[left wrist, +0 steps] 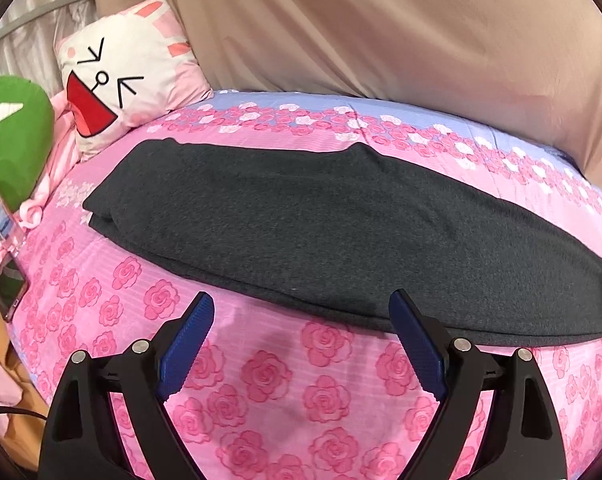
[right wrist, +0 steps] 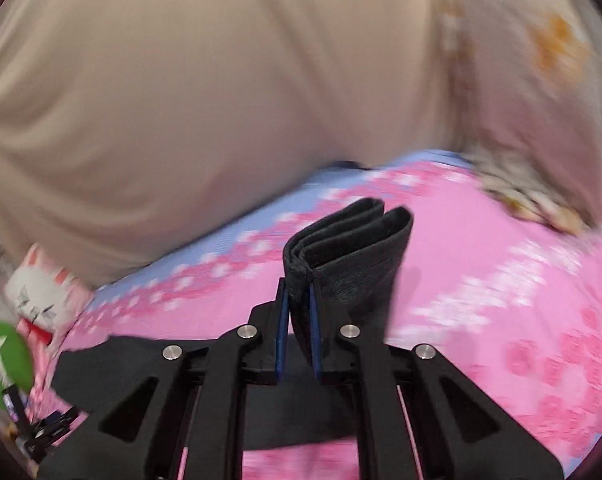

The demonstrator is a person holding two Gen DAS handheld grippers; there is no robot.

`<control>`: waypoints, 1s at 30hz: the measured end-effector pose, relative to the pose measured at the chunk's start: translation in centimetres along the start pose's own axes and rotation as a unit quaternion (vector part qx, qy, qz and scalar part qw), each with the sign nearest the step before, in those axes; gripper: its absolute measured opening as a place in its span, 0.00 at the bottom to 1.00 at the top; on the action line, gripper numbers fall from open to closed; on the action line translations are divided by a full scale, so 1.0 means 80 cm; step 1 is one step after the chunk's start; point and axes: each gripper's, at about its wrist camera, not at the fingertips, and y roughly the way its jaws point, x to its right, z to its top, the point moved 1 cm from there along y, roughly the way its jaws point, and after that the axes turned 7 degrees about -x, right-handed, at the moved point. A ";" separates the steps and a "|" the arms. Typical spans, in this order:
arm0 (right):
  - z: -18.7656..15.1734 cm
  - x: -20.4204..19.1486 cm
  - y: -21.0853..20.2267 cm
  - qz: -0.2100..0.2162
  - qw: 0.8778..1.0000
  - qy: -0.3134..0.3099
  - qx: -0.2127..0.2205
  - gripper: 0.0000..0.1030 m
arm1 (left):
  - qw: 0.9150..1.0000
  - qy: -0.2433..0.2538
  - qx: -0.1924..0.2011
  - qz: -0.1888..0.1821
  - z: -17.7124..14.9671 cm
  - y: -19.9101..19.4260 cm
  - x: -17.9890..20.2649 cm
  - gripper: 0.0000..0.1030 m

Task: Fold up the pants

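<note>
At the far left of the left wrist view a green cushion (left wrist: 9, 140) leans at the edge of the bed, with a phone (left wrist: 11, 296) lying just below it on the sheet. Next to the cushion stands a white and pink pillow (left wrist: 121, 76) printed with a cartoon face. The bed sheet (left wrist: 269, 380) is pink with a rose print and a pale blue band along its far side. Across the middle of it lie the dark grey pants (left wrist: 301, 224), spread flat and long, reaching from near the pillow to the right edge of the view. The left claw (left wrist: 303, 308) hangs just above the sheet at the near hem of the pants, its blue pads wide apart and holding nothing. Behind the bed rises a mass of beige cloth (left wrist: 381, 32). In the blurred right wrist view the right claw (right wrist: 299, 292) is clamped tight on a bunched fold of the pants (right wrist: 349, 256), which stands up in layers between its pads above the sheet (right wrist: 501, 300).
</note>
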 end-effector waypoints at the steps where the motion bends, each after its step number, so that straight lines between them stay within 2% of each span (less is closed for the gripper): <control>1: 0.000 -0.027 0.010 0.012 1.000 -0.017 -0.007 0.08 | 1.000 -0.004 0.001 -0.005 0.000 -0.001 -0.007 0.84; 4: -0.019 -0.124 0.060 0.059 0.995 -0.072 -0.046 0.08 | 1.000 -0.014 0.006 -0.007 0.000 -0.005 -0.028 0.84; 6: -0.048 -0.185 0.099 0.087 0.987 -0.103 -0.085 0.08 | 1.000 -0.024 0.009 -0.010 0.000 -0.007 -0.043 0.84; 8: -0.080 -0.225 0.131 0.103 0.979 -0.125 -0.122 0.08 | 0.999 -0.036 0.013 -0.009 0.000 -0.010 -0.063 0.84; 11: -0.129 -0.261 0.173 0.099 0.969 -0.151 -0.169 0.08 | 0.998 -0.052 0.016 -0.008 0.000 -0.011 -0.089 0.84; 14: -0.166 -0.267 0.200 0.089 0.963 -0.151 -0.205 0.08 | 0.998 -0.065 0.015 -0.009 -0.001 -0.010 -0.109 0.84; 17: -0.175 -0.251 0.209 0.085 0.963 -0.136 -0.217 0.08 | 0.998 -0.066 0.014 -0.010 -0.001 -0.007 -0.118 0.84; 21: -0.140 -0.263 0.181 0.086 0.973 -0.134 -0.169 0.08 | 0.998 -0.064 0.017 -0.013 0.003 -0.005 -0.119 0.84; 23: -0.131 -0.275 0.173 0.091 0.973 -0.142 -0.156 0.09 | 0.997 -0.066 0.018 -0.021 0.006 -0.004 -0.120 0.84; 25: -0.140 -0.283 0.192 0.099 0.968 -0.148 -0.179 0.14 | 0.997 -0.070 0.015 -0.027 0.009 -0.001 -0.119 0.84; 27: -0.166 -0.285 0.218 0.083 0.959 -0.163 -0.216 0.20 | 0.997 -0.075 0.010 -0.031 0.011 0.004 -0.119 0.84; 28: -0.179 -0.280 0.224 0.077 0.956 -0.165 -0.231 0.20 | 0.996 -0.078 0.006 -0.033 0.011 0.005 -0.120 0.84; 30: -0.185 -0.260 0.207 0.087 0.960 -0.144 -0.225 0.22 | 0.996 -0.081 0.006 -0.032 0.009 0.003 -0.125 0.84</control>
